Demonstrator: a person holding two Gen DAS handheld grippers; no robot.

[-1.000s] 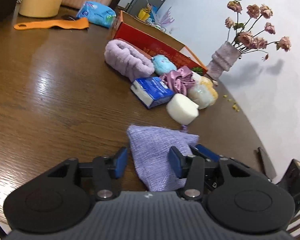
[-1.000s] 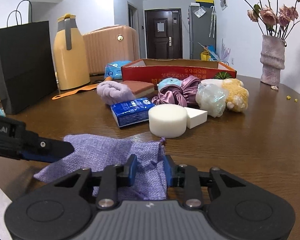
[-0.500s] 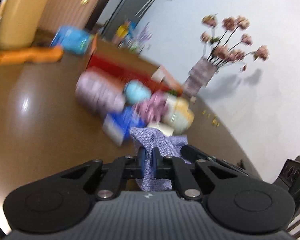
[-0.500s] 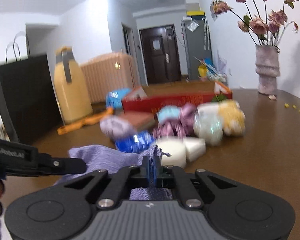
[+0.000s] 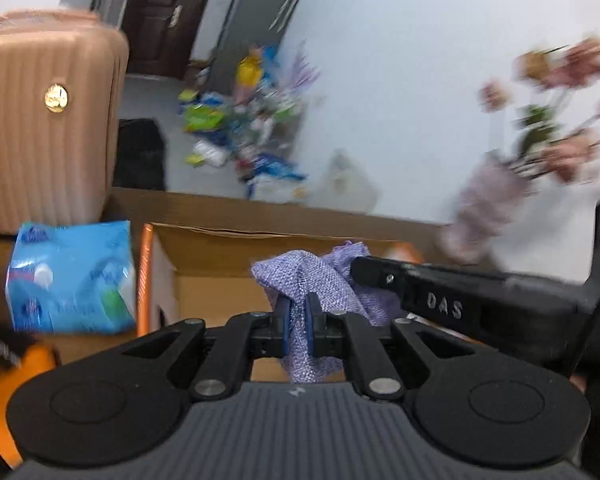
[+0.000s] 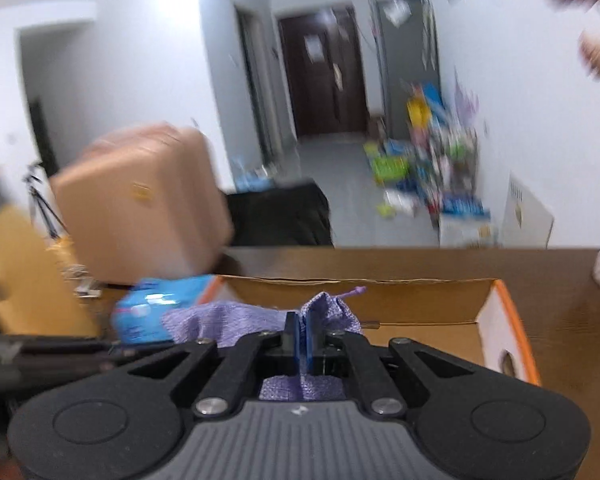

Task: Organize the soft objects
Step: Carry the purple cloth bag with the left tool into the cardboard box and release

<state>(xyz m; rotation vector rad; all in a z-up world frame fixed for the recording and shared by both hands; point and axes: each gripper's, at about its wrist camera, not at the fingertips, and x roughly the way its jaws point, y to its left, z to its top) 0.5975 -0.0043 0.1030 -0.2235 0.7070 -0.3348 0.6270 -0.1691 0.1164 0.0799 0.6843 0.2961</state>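
A purple woven cloth pouch [image 5: 300, 280] hangs between both grippers, lifted over an open cardboard box [image 5: 204, 280] with orange edges. My left gripper [image 5: 298, 310] is shut on one part of the pouch. In the right wrist view my right gripper [image 6: 302, 330] is shut on another part of the purple pouch [image 6: 220, 320], and the cardboard box [image 6: 420, 304] lies just beyond it. The right gripper's black arm crosses the right side of the left wrist view. The other soft objects are out of sight.
A blue tissue pack [image 5: 68, 276] lies left of the box. Behind stand a pink suitcase [image 5: 40, 120] and, at the right, a vase of dried roses [image 5: 488, 196]. The brown wooden table [image 6: 560, 312] carries the box. Clutter lies on the floor by the far wall.
Both grippers shut on the purple pouch, lifted it off the table and carried it forward over the cardboard box. The pile of soft objects has left both views.
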